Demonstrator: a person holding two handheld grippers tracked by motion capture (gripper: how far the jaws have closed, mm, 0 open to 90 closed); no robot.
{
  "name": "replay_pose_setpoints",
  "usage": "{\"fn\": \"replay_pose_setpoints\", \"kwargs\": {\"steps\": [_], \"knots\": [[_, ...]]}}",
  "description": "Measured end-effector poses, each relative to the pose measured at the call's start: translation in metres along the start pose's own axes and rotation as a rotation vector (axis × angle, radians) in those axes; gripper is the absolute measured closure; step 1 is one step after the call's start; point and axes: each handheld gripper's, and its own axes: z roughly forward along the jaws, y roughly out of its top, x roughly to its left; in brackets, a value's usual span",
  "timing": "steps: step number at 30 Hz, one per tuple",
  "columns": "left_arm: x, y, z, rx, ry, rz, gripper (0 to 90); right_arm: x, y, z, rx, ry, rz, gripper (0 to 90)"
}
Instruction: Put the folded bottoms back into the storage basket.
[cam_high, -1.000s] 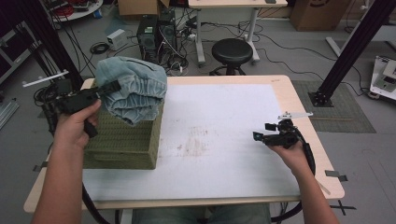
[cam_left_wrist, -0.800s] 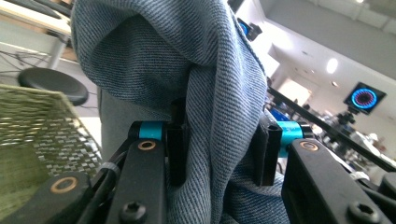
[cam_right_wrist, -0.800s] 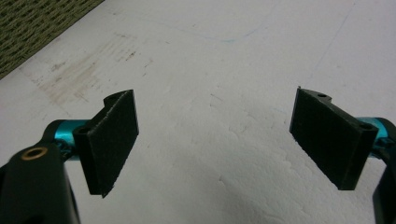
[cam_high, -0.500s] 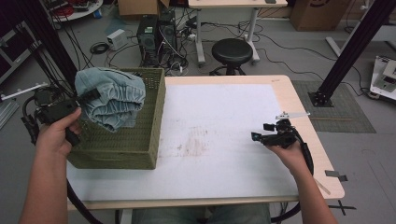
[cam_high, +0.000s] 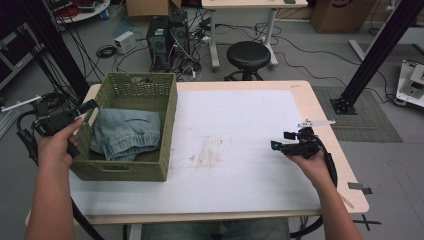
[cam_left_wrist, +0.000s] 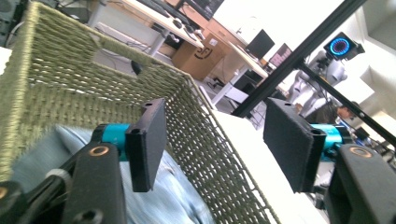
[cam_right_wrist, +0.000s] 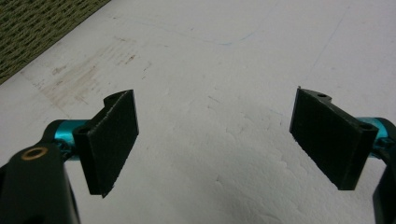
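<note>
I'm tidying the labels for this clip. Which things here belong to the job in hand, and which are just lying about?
Part of the job:
- denim garment, lying in the basket
- green woven basket
- left claw, open at the basket's left rim, jaws just opened, nothing between them

Just lying about:
- right claw, open over the bare white table
- black stool
- computer tower

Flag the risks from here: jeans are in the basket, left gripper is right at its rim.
1. The left gripper has just been opening, nothing between its jaws, and sits at the rim of the basket; pulling back carelessly could hook the weave and drag the basket.
2. The basket stands near the table's left edge, so a nudge might tip it off.
3. The jeans lie bunched up; a loose fold could catch a jaw.
</note>
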Motion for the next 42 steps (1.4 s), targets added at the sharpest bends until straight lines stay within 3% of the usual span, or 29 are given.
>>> {"fn": "replay_pose_setpoints", "kwargs": {"steps": [7, 11, 16, 23, 29, 31, 32, 34, 38, 42], "knots": [[-0.018, -0.007, 0.026, 0.089, -0.105, 0.047, 32.1, 0.003, 0.001, 0.001, 0.002, 0.002, -0.015, 15.4], [-0.035, -0.012, 0.041, 0.138, -0.153, 0.091, 26.3, 0.004, 0.002, -0.001, -0.005, 0.004, -0.013, 15.4], [-0.063, -0.015, 0.058, 0.173, -0.215, 0.150, 23.8, 0.006, 0.004, -0.002, -0.012, 0.004, -0.021, 15.4], [-0.112, -0.028, 0.093, 0.241, -0.307, 0.247, 22.6, 0.009, 0.008, -0.008, -0.034, 0.004, -0.039, 15.4], [-0.148, -0.048, 0.122, 0.262, -0.322, 0.313, 22.3, 0.014, 0.012, -0.012, -0.056, 0.012, -0.054, 15.3], [-0.152, -0.051, 0.126, 0.264, -0.328, 0.316, 22.1, 0.015, 0.013, -0.013, -0.064, 0.016, -0.063, 15.3], [-0.162, -0.060, 0.135, 0.280, -0.350, 0.334, 22.1, 0.016, 0.014, -0.014, -0.064, 0.020, -0.064, 15.3], [-0.172, -0.070, 0.144, 0.297, -0.356, 0.368, 22.1, 0.017, 0.014, -0.014, -0.068, 0.024, -0.072, 15.3], [-0.183, -0.088, 0.158, 0.326, -0.368, 0.391, 22.1, 0.019, 0.014, -0.016, -0.073, 0.027, -0.078, 15.3], [-0.187, -0.101, 0.171, 0.348, -0.349, 0.411, 22.1, 0.018, 0.014, -0.015, -0.072, 0.029, -0.083, 15.3]]}}
